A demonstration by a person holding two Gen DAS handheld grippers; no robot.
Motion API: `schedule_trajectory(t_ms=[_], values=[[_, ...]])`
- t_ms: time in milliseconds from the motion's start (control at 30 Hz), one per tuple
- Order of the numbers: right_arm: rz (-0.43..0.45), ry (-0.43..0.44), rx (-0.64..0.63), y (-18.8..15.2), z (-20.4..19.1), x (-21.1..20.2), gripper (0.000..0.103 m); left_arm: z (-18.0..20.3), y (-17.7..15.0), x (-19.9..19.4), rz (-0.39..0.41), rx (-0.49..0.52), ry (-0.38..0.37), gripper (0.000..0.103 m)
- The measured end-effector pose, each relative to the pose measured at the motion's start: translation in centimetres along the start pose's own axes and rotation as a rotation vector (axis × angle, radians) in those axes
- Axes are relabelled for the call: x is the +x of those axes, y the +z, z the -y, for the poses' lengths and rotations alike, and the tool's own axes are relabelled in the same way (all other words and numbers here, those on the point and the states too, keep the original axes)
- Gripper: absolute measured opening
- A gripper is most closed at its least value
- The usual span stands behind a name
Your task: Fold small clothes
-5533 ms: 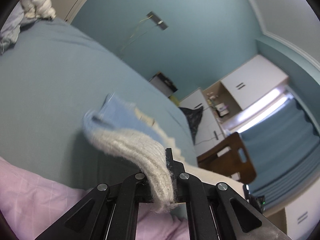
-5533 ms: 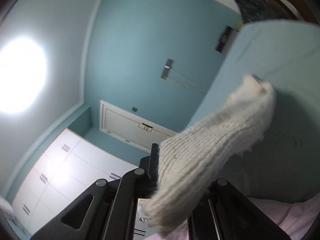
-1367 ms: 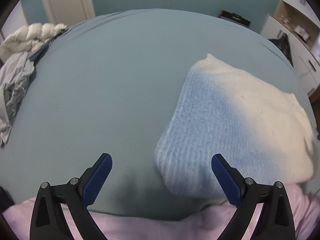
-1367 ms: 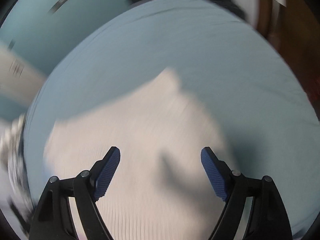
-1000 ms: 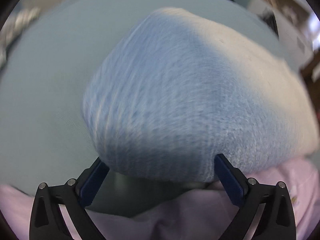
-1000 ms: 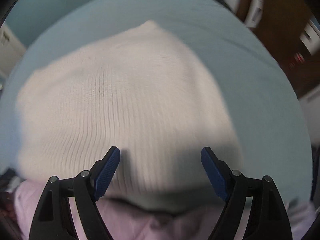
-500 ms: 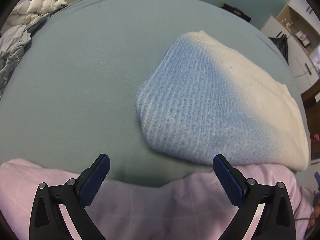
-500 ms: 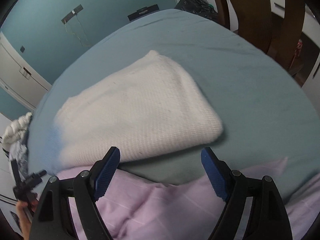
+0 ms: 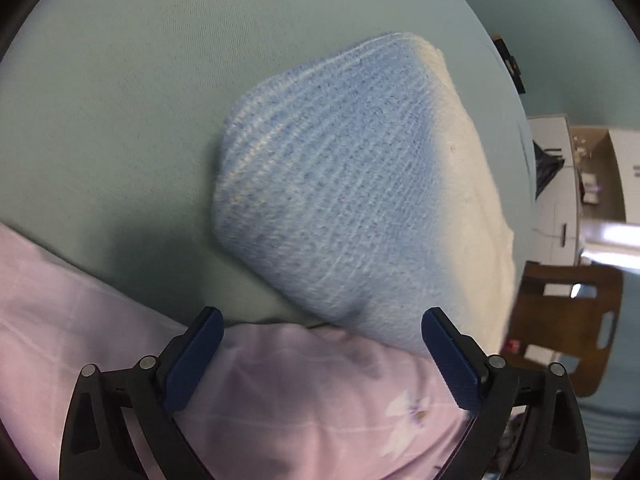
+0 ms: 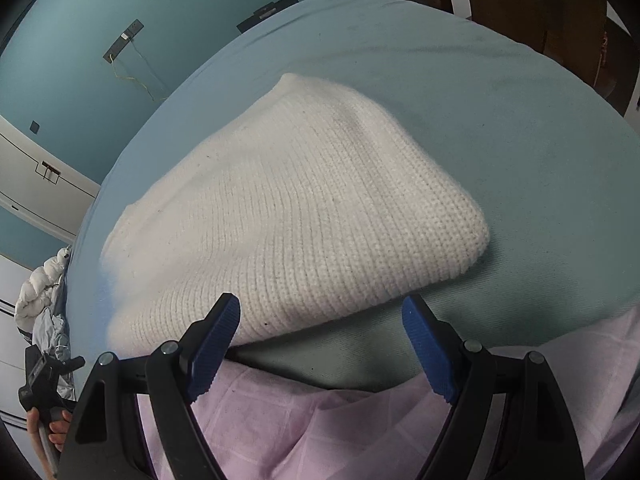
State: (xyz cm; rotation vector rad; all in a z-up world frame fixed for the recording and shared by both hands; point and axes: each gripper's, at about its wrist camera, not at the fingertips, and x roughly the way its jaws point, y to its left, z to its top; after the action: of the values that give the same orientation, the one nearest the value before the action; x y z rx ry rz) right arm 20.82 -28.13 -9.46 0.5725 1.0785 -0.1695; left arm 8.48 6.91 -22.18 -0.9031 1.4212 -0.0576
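The knit sweater (image 10: 296, 208) lies folded on the blue bed (image 10: 520, 112); the left gripper (image 9: 320, 344) and right gripper (image 10: 320, 332) are both wide apart, holding nothing; grab the near edge low, both sides together.

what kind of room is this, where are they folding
Most likely a bedroom. The folded knit garment lies on a wide bed with a blue-green sheet, a pile of bedding and clothes sits at its far corner, and white built-in cupboards and a wooden chair stand beside it.
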Motion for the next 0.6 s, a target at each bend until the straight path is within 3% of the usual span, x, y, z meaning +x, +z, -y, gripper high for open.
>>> schedule_trajectory(t_ms=[133,233,300,467,600], values=[[-0.029,-0.009,-0.011,-0.5,-0.6,0.8,0.081,0.5,0.8,1.0,0.022,-0.044,0.019,0.097],[-0.027,-0.014,-0.005,-0.4,-0.5,1.1,0.081,0.6,1.8,2.6,-0.003,-0.119,-0.022,0.087],[-0.014,-0.007,0.013,-0.3,-0.2,0.7,0.081,0.4,1.7,3.5,-0.026,-0.163,-0.038,0.086],[0.032,0.083,0.142,0.1,2.1,-0.8,0.081,-0.4,1.3,5.2,-0.047,-0.267,-0.075,0.06],[-0.033,0.059,0.177,0.1,2.8,0.5,0.081,-0.5,0.8,4.3,-0.015,-0.27,-0.089,0.045]])
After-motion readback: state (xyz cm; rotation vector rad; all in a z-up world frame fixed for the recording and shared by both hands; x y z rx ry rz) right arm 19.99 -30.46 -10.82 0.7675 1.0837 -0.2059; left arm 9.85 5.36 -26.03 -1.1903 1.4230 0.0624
